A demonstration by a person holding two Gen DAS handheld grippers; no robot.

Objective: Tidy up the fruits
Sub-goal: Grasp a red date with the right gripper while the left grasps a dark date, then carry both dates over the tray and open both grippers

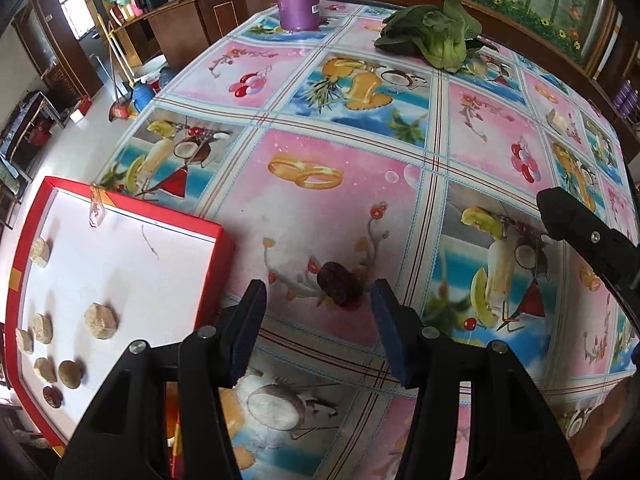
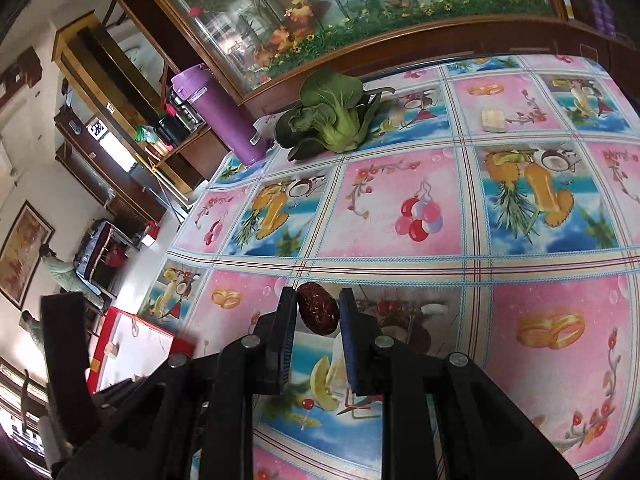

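- One dark red date (image 1: 339,284) lies on the tablecloth (image 1: 344,208), low in the middle of the left wrist view, apart from the tray.
- Left gripper (image 1: 318,328): fingers spread wide, holding nothing, the date just ahead of them.
- Right gripper (image 2: 318,322): fingers parted around the date; whether they touch it I cannot tell.
- One red tray (image 1: 208,280), lower left, holds seven pieces: five pale, one brown, one dark red.
- One purple bottle (image 2: 224,116) and one leafy green (image 2: 332,116) stand toward the top.

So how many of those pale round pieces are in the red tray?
5: one by the far-left wall, one alone mid-tray, three clustered near-left. The picture edge may hide more.
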